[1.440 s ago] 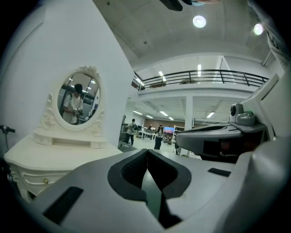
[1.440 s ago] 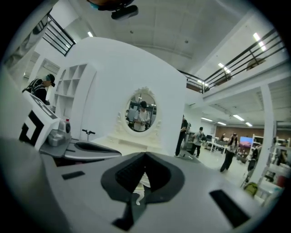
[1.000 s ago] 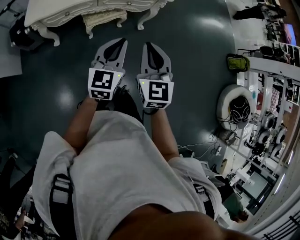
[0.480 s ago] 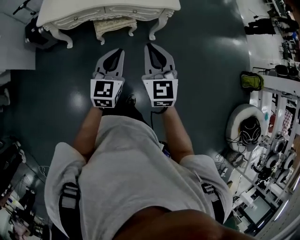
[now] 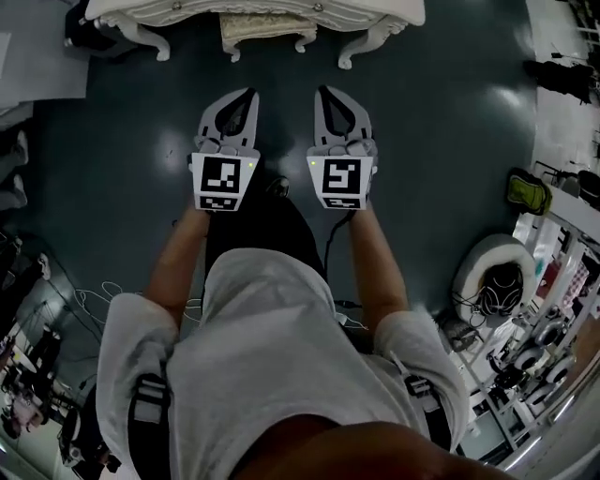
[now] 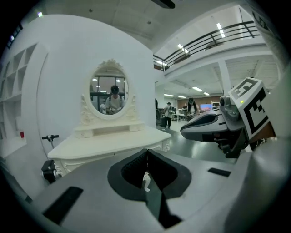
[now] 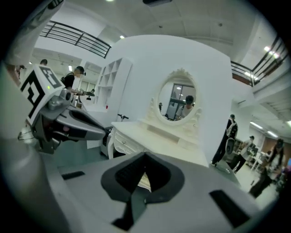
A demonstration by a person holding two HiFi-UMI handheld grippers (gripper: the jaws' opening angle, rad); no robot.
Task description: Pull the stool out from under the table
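Note:
The white carved dressing table (image 5: 370, 17) stands at the top of the head view, with the cream stool (image 5: 267, 26) tucked between its legs. Both grippers hang side by side over the dark floor, a short way in front of the stool and touching nothing. My left gripper (image 5: 242, 101) is shut and empty, and so is my right gripper (image 5: 333, 101). In the left gripper view the shut jaws (image 6: 146, 157) point at the table (image 6: 109, 145) and its oval mirror (image 6: 109, 93). The right gripper (image 7: 144, 164) faces the same table (image 7: 159, 136), with a bit of stool cushion (image 7: 144, 181) showing below its tips.
A round white cushion bed (image 5: 497, 272) and racks of equipment crowd the right side. A green bag (image 5: 530, 192) lies by them. Loose cables (image 5: 103, 300) trail on the floor at the left. People stand far off in both gripper views.
The view has swung so the table and stool now lie straight ahead of the grippers rather than off to the left. Both grippers stayed shut and side by side.

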